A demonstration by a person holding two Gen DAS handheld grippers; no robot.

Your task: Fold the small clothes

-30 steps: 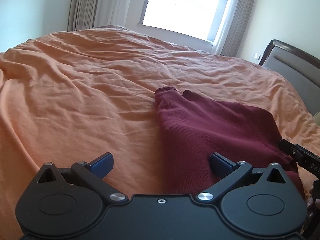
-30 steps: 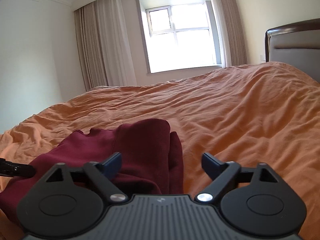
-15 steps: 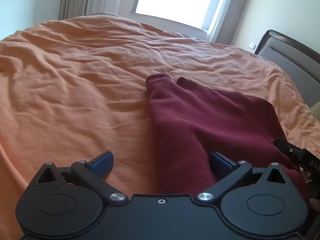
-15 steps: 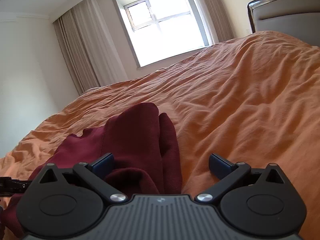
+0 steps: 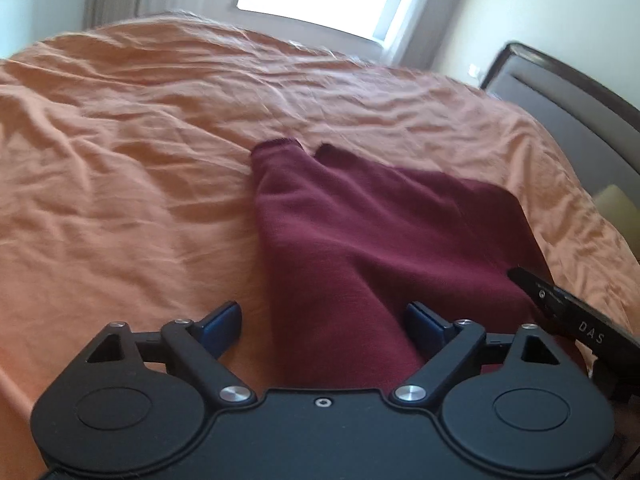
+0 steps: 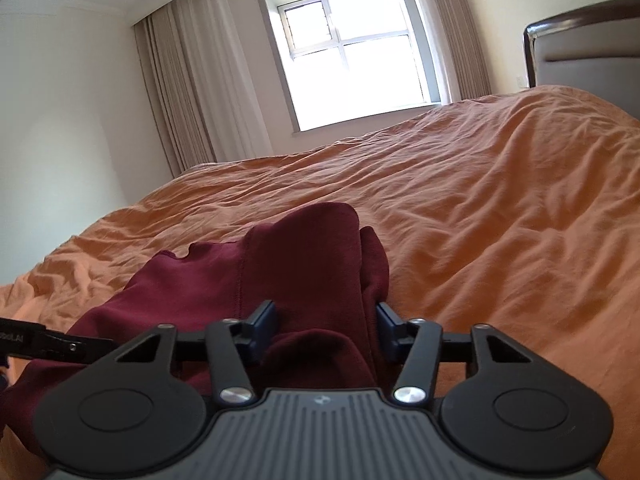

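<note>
- On the orange bedspread [image 5: 140,152], lying toward the headboard side and near the person's edge, is a dark red knit garment [image 5: 360,232], partly folded, with two narrow ends pointing toward the window.
- In the right wrist view the same garment [image 6: 304,264] rises in a soft hump where one layer is doubled over; a stitched seam runs down it just left of the hump.
- It looks light, limp and a little thick: it should bend wherever it is lifted, sag between two holds, and cling slightly to the cotton beneath rather than slide.
- The best holds, in my judgement, are the near edge or corners, taking all layers at once so that the doubled part does not slip apart.
- The right gripper [image 6: 326,326] has its jaws about half open, one on each side of the doubled fold. The cloth lies between the pads and seems to touch them, but no firm pinch shows.
- The left gripper [image 5: 324,322] stands wide open over the garment's near left edge, holding nothing; its right pad lies against the cloth, its left pad over bare bedspread.
- Beyond lie the padded headboard [image 5: 580,112], a bright window [image 6: 356,52] and pale curtains [image 6: 192,92].
</note>
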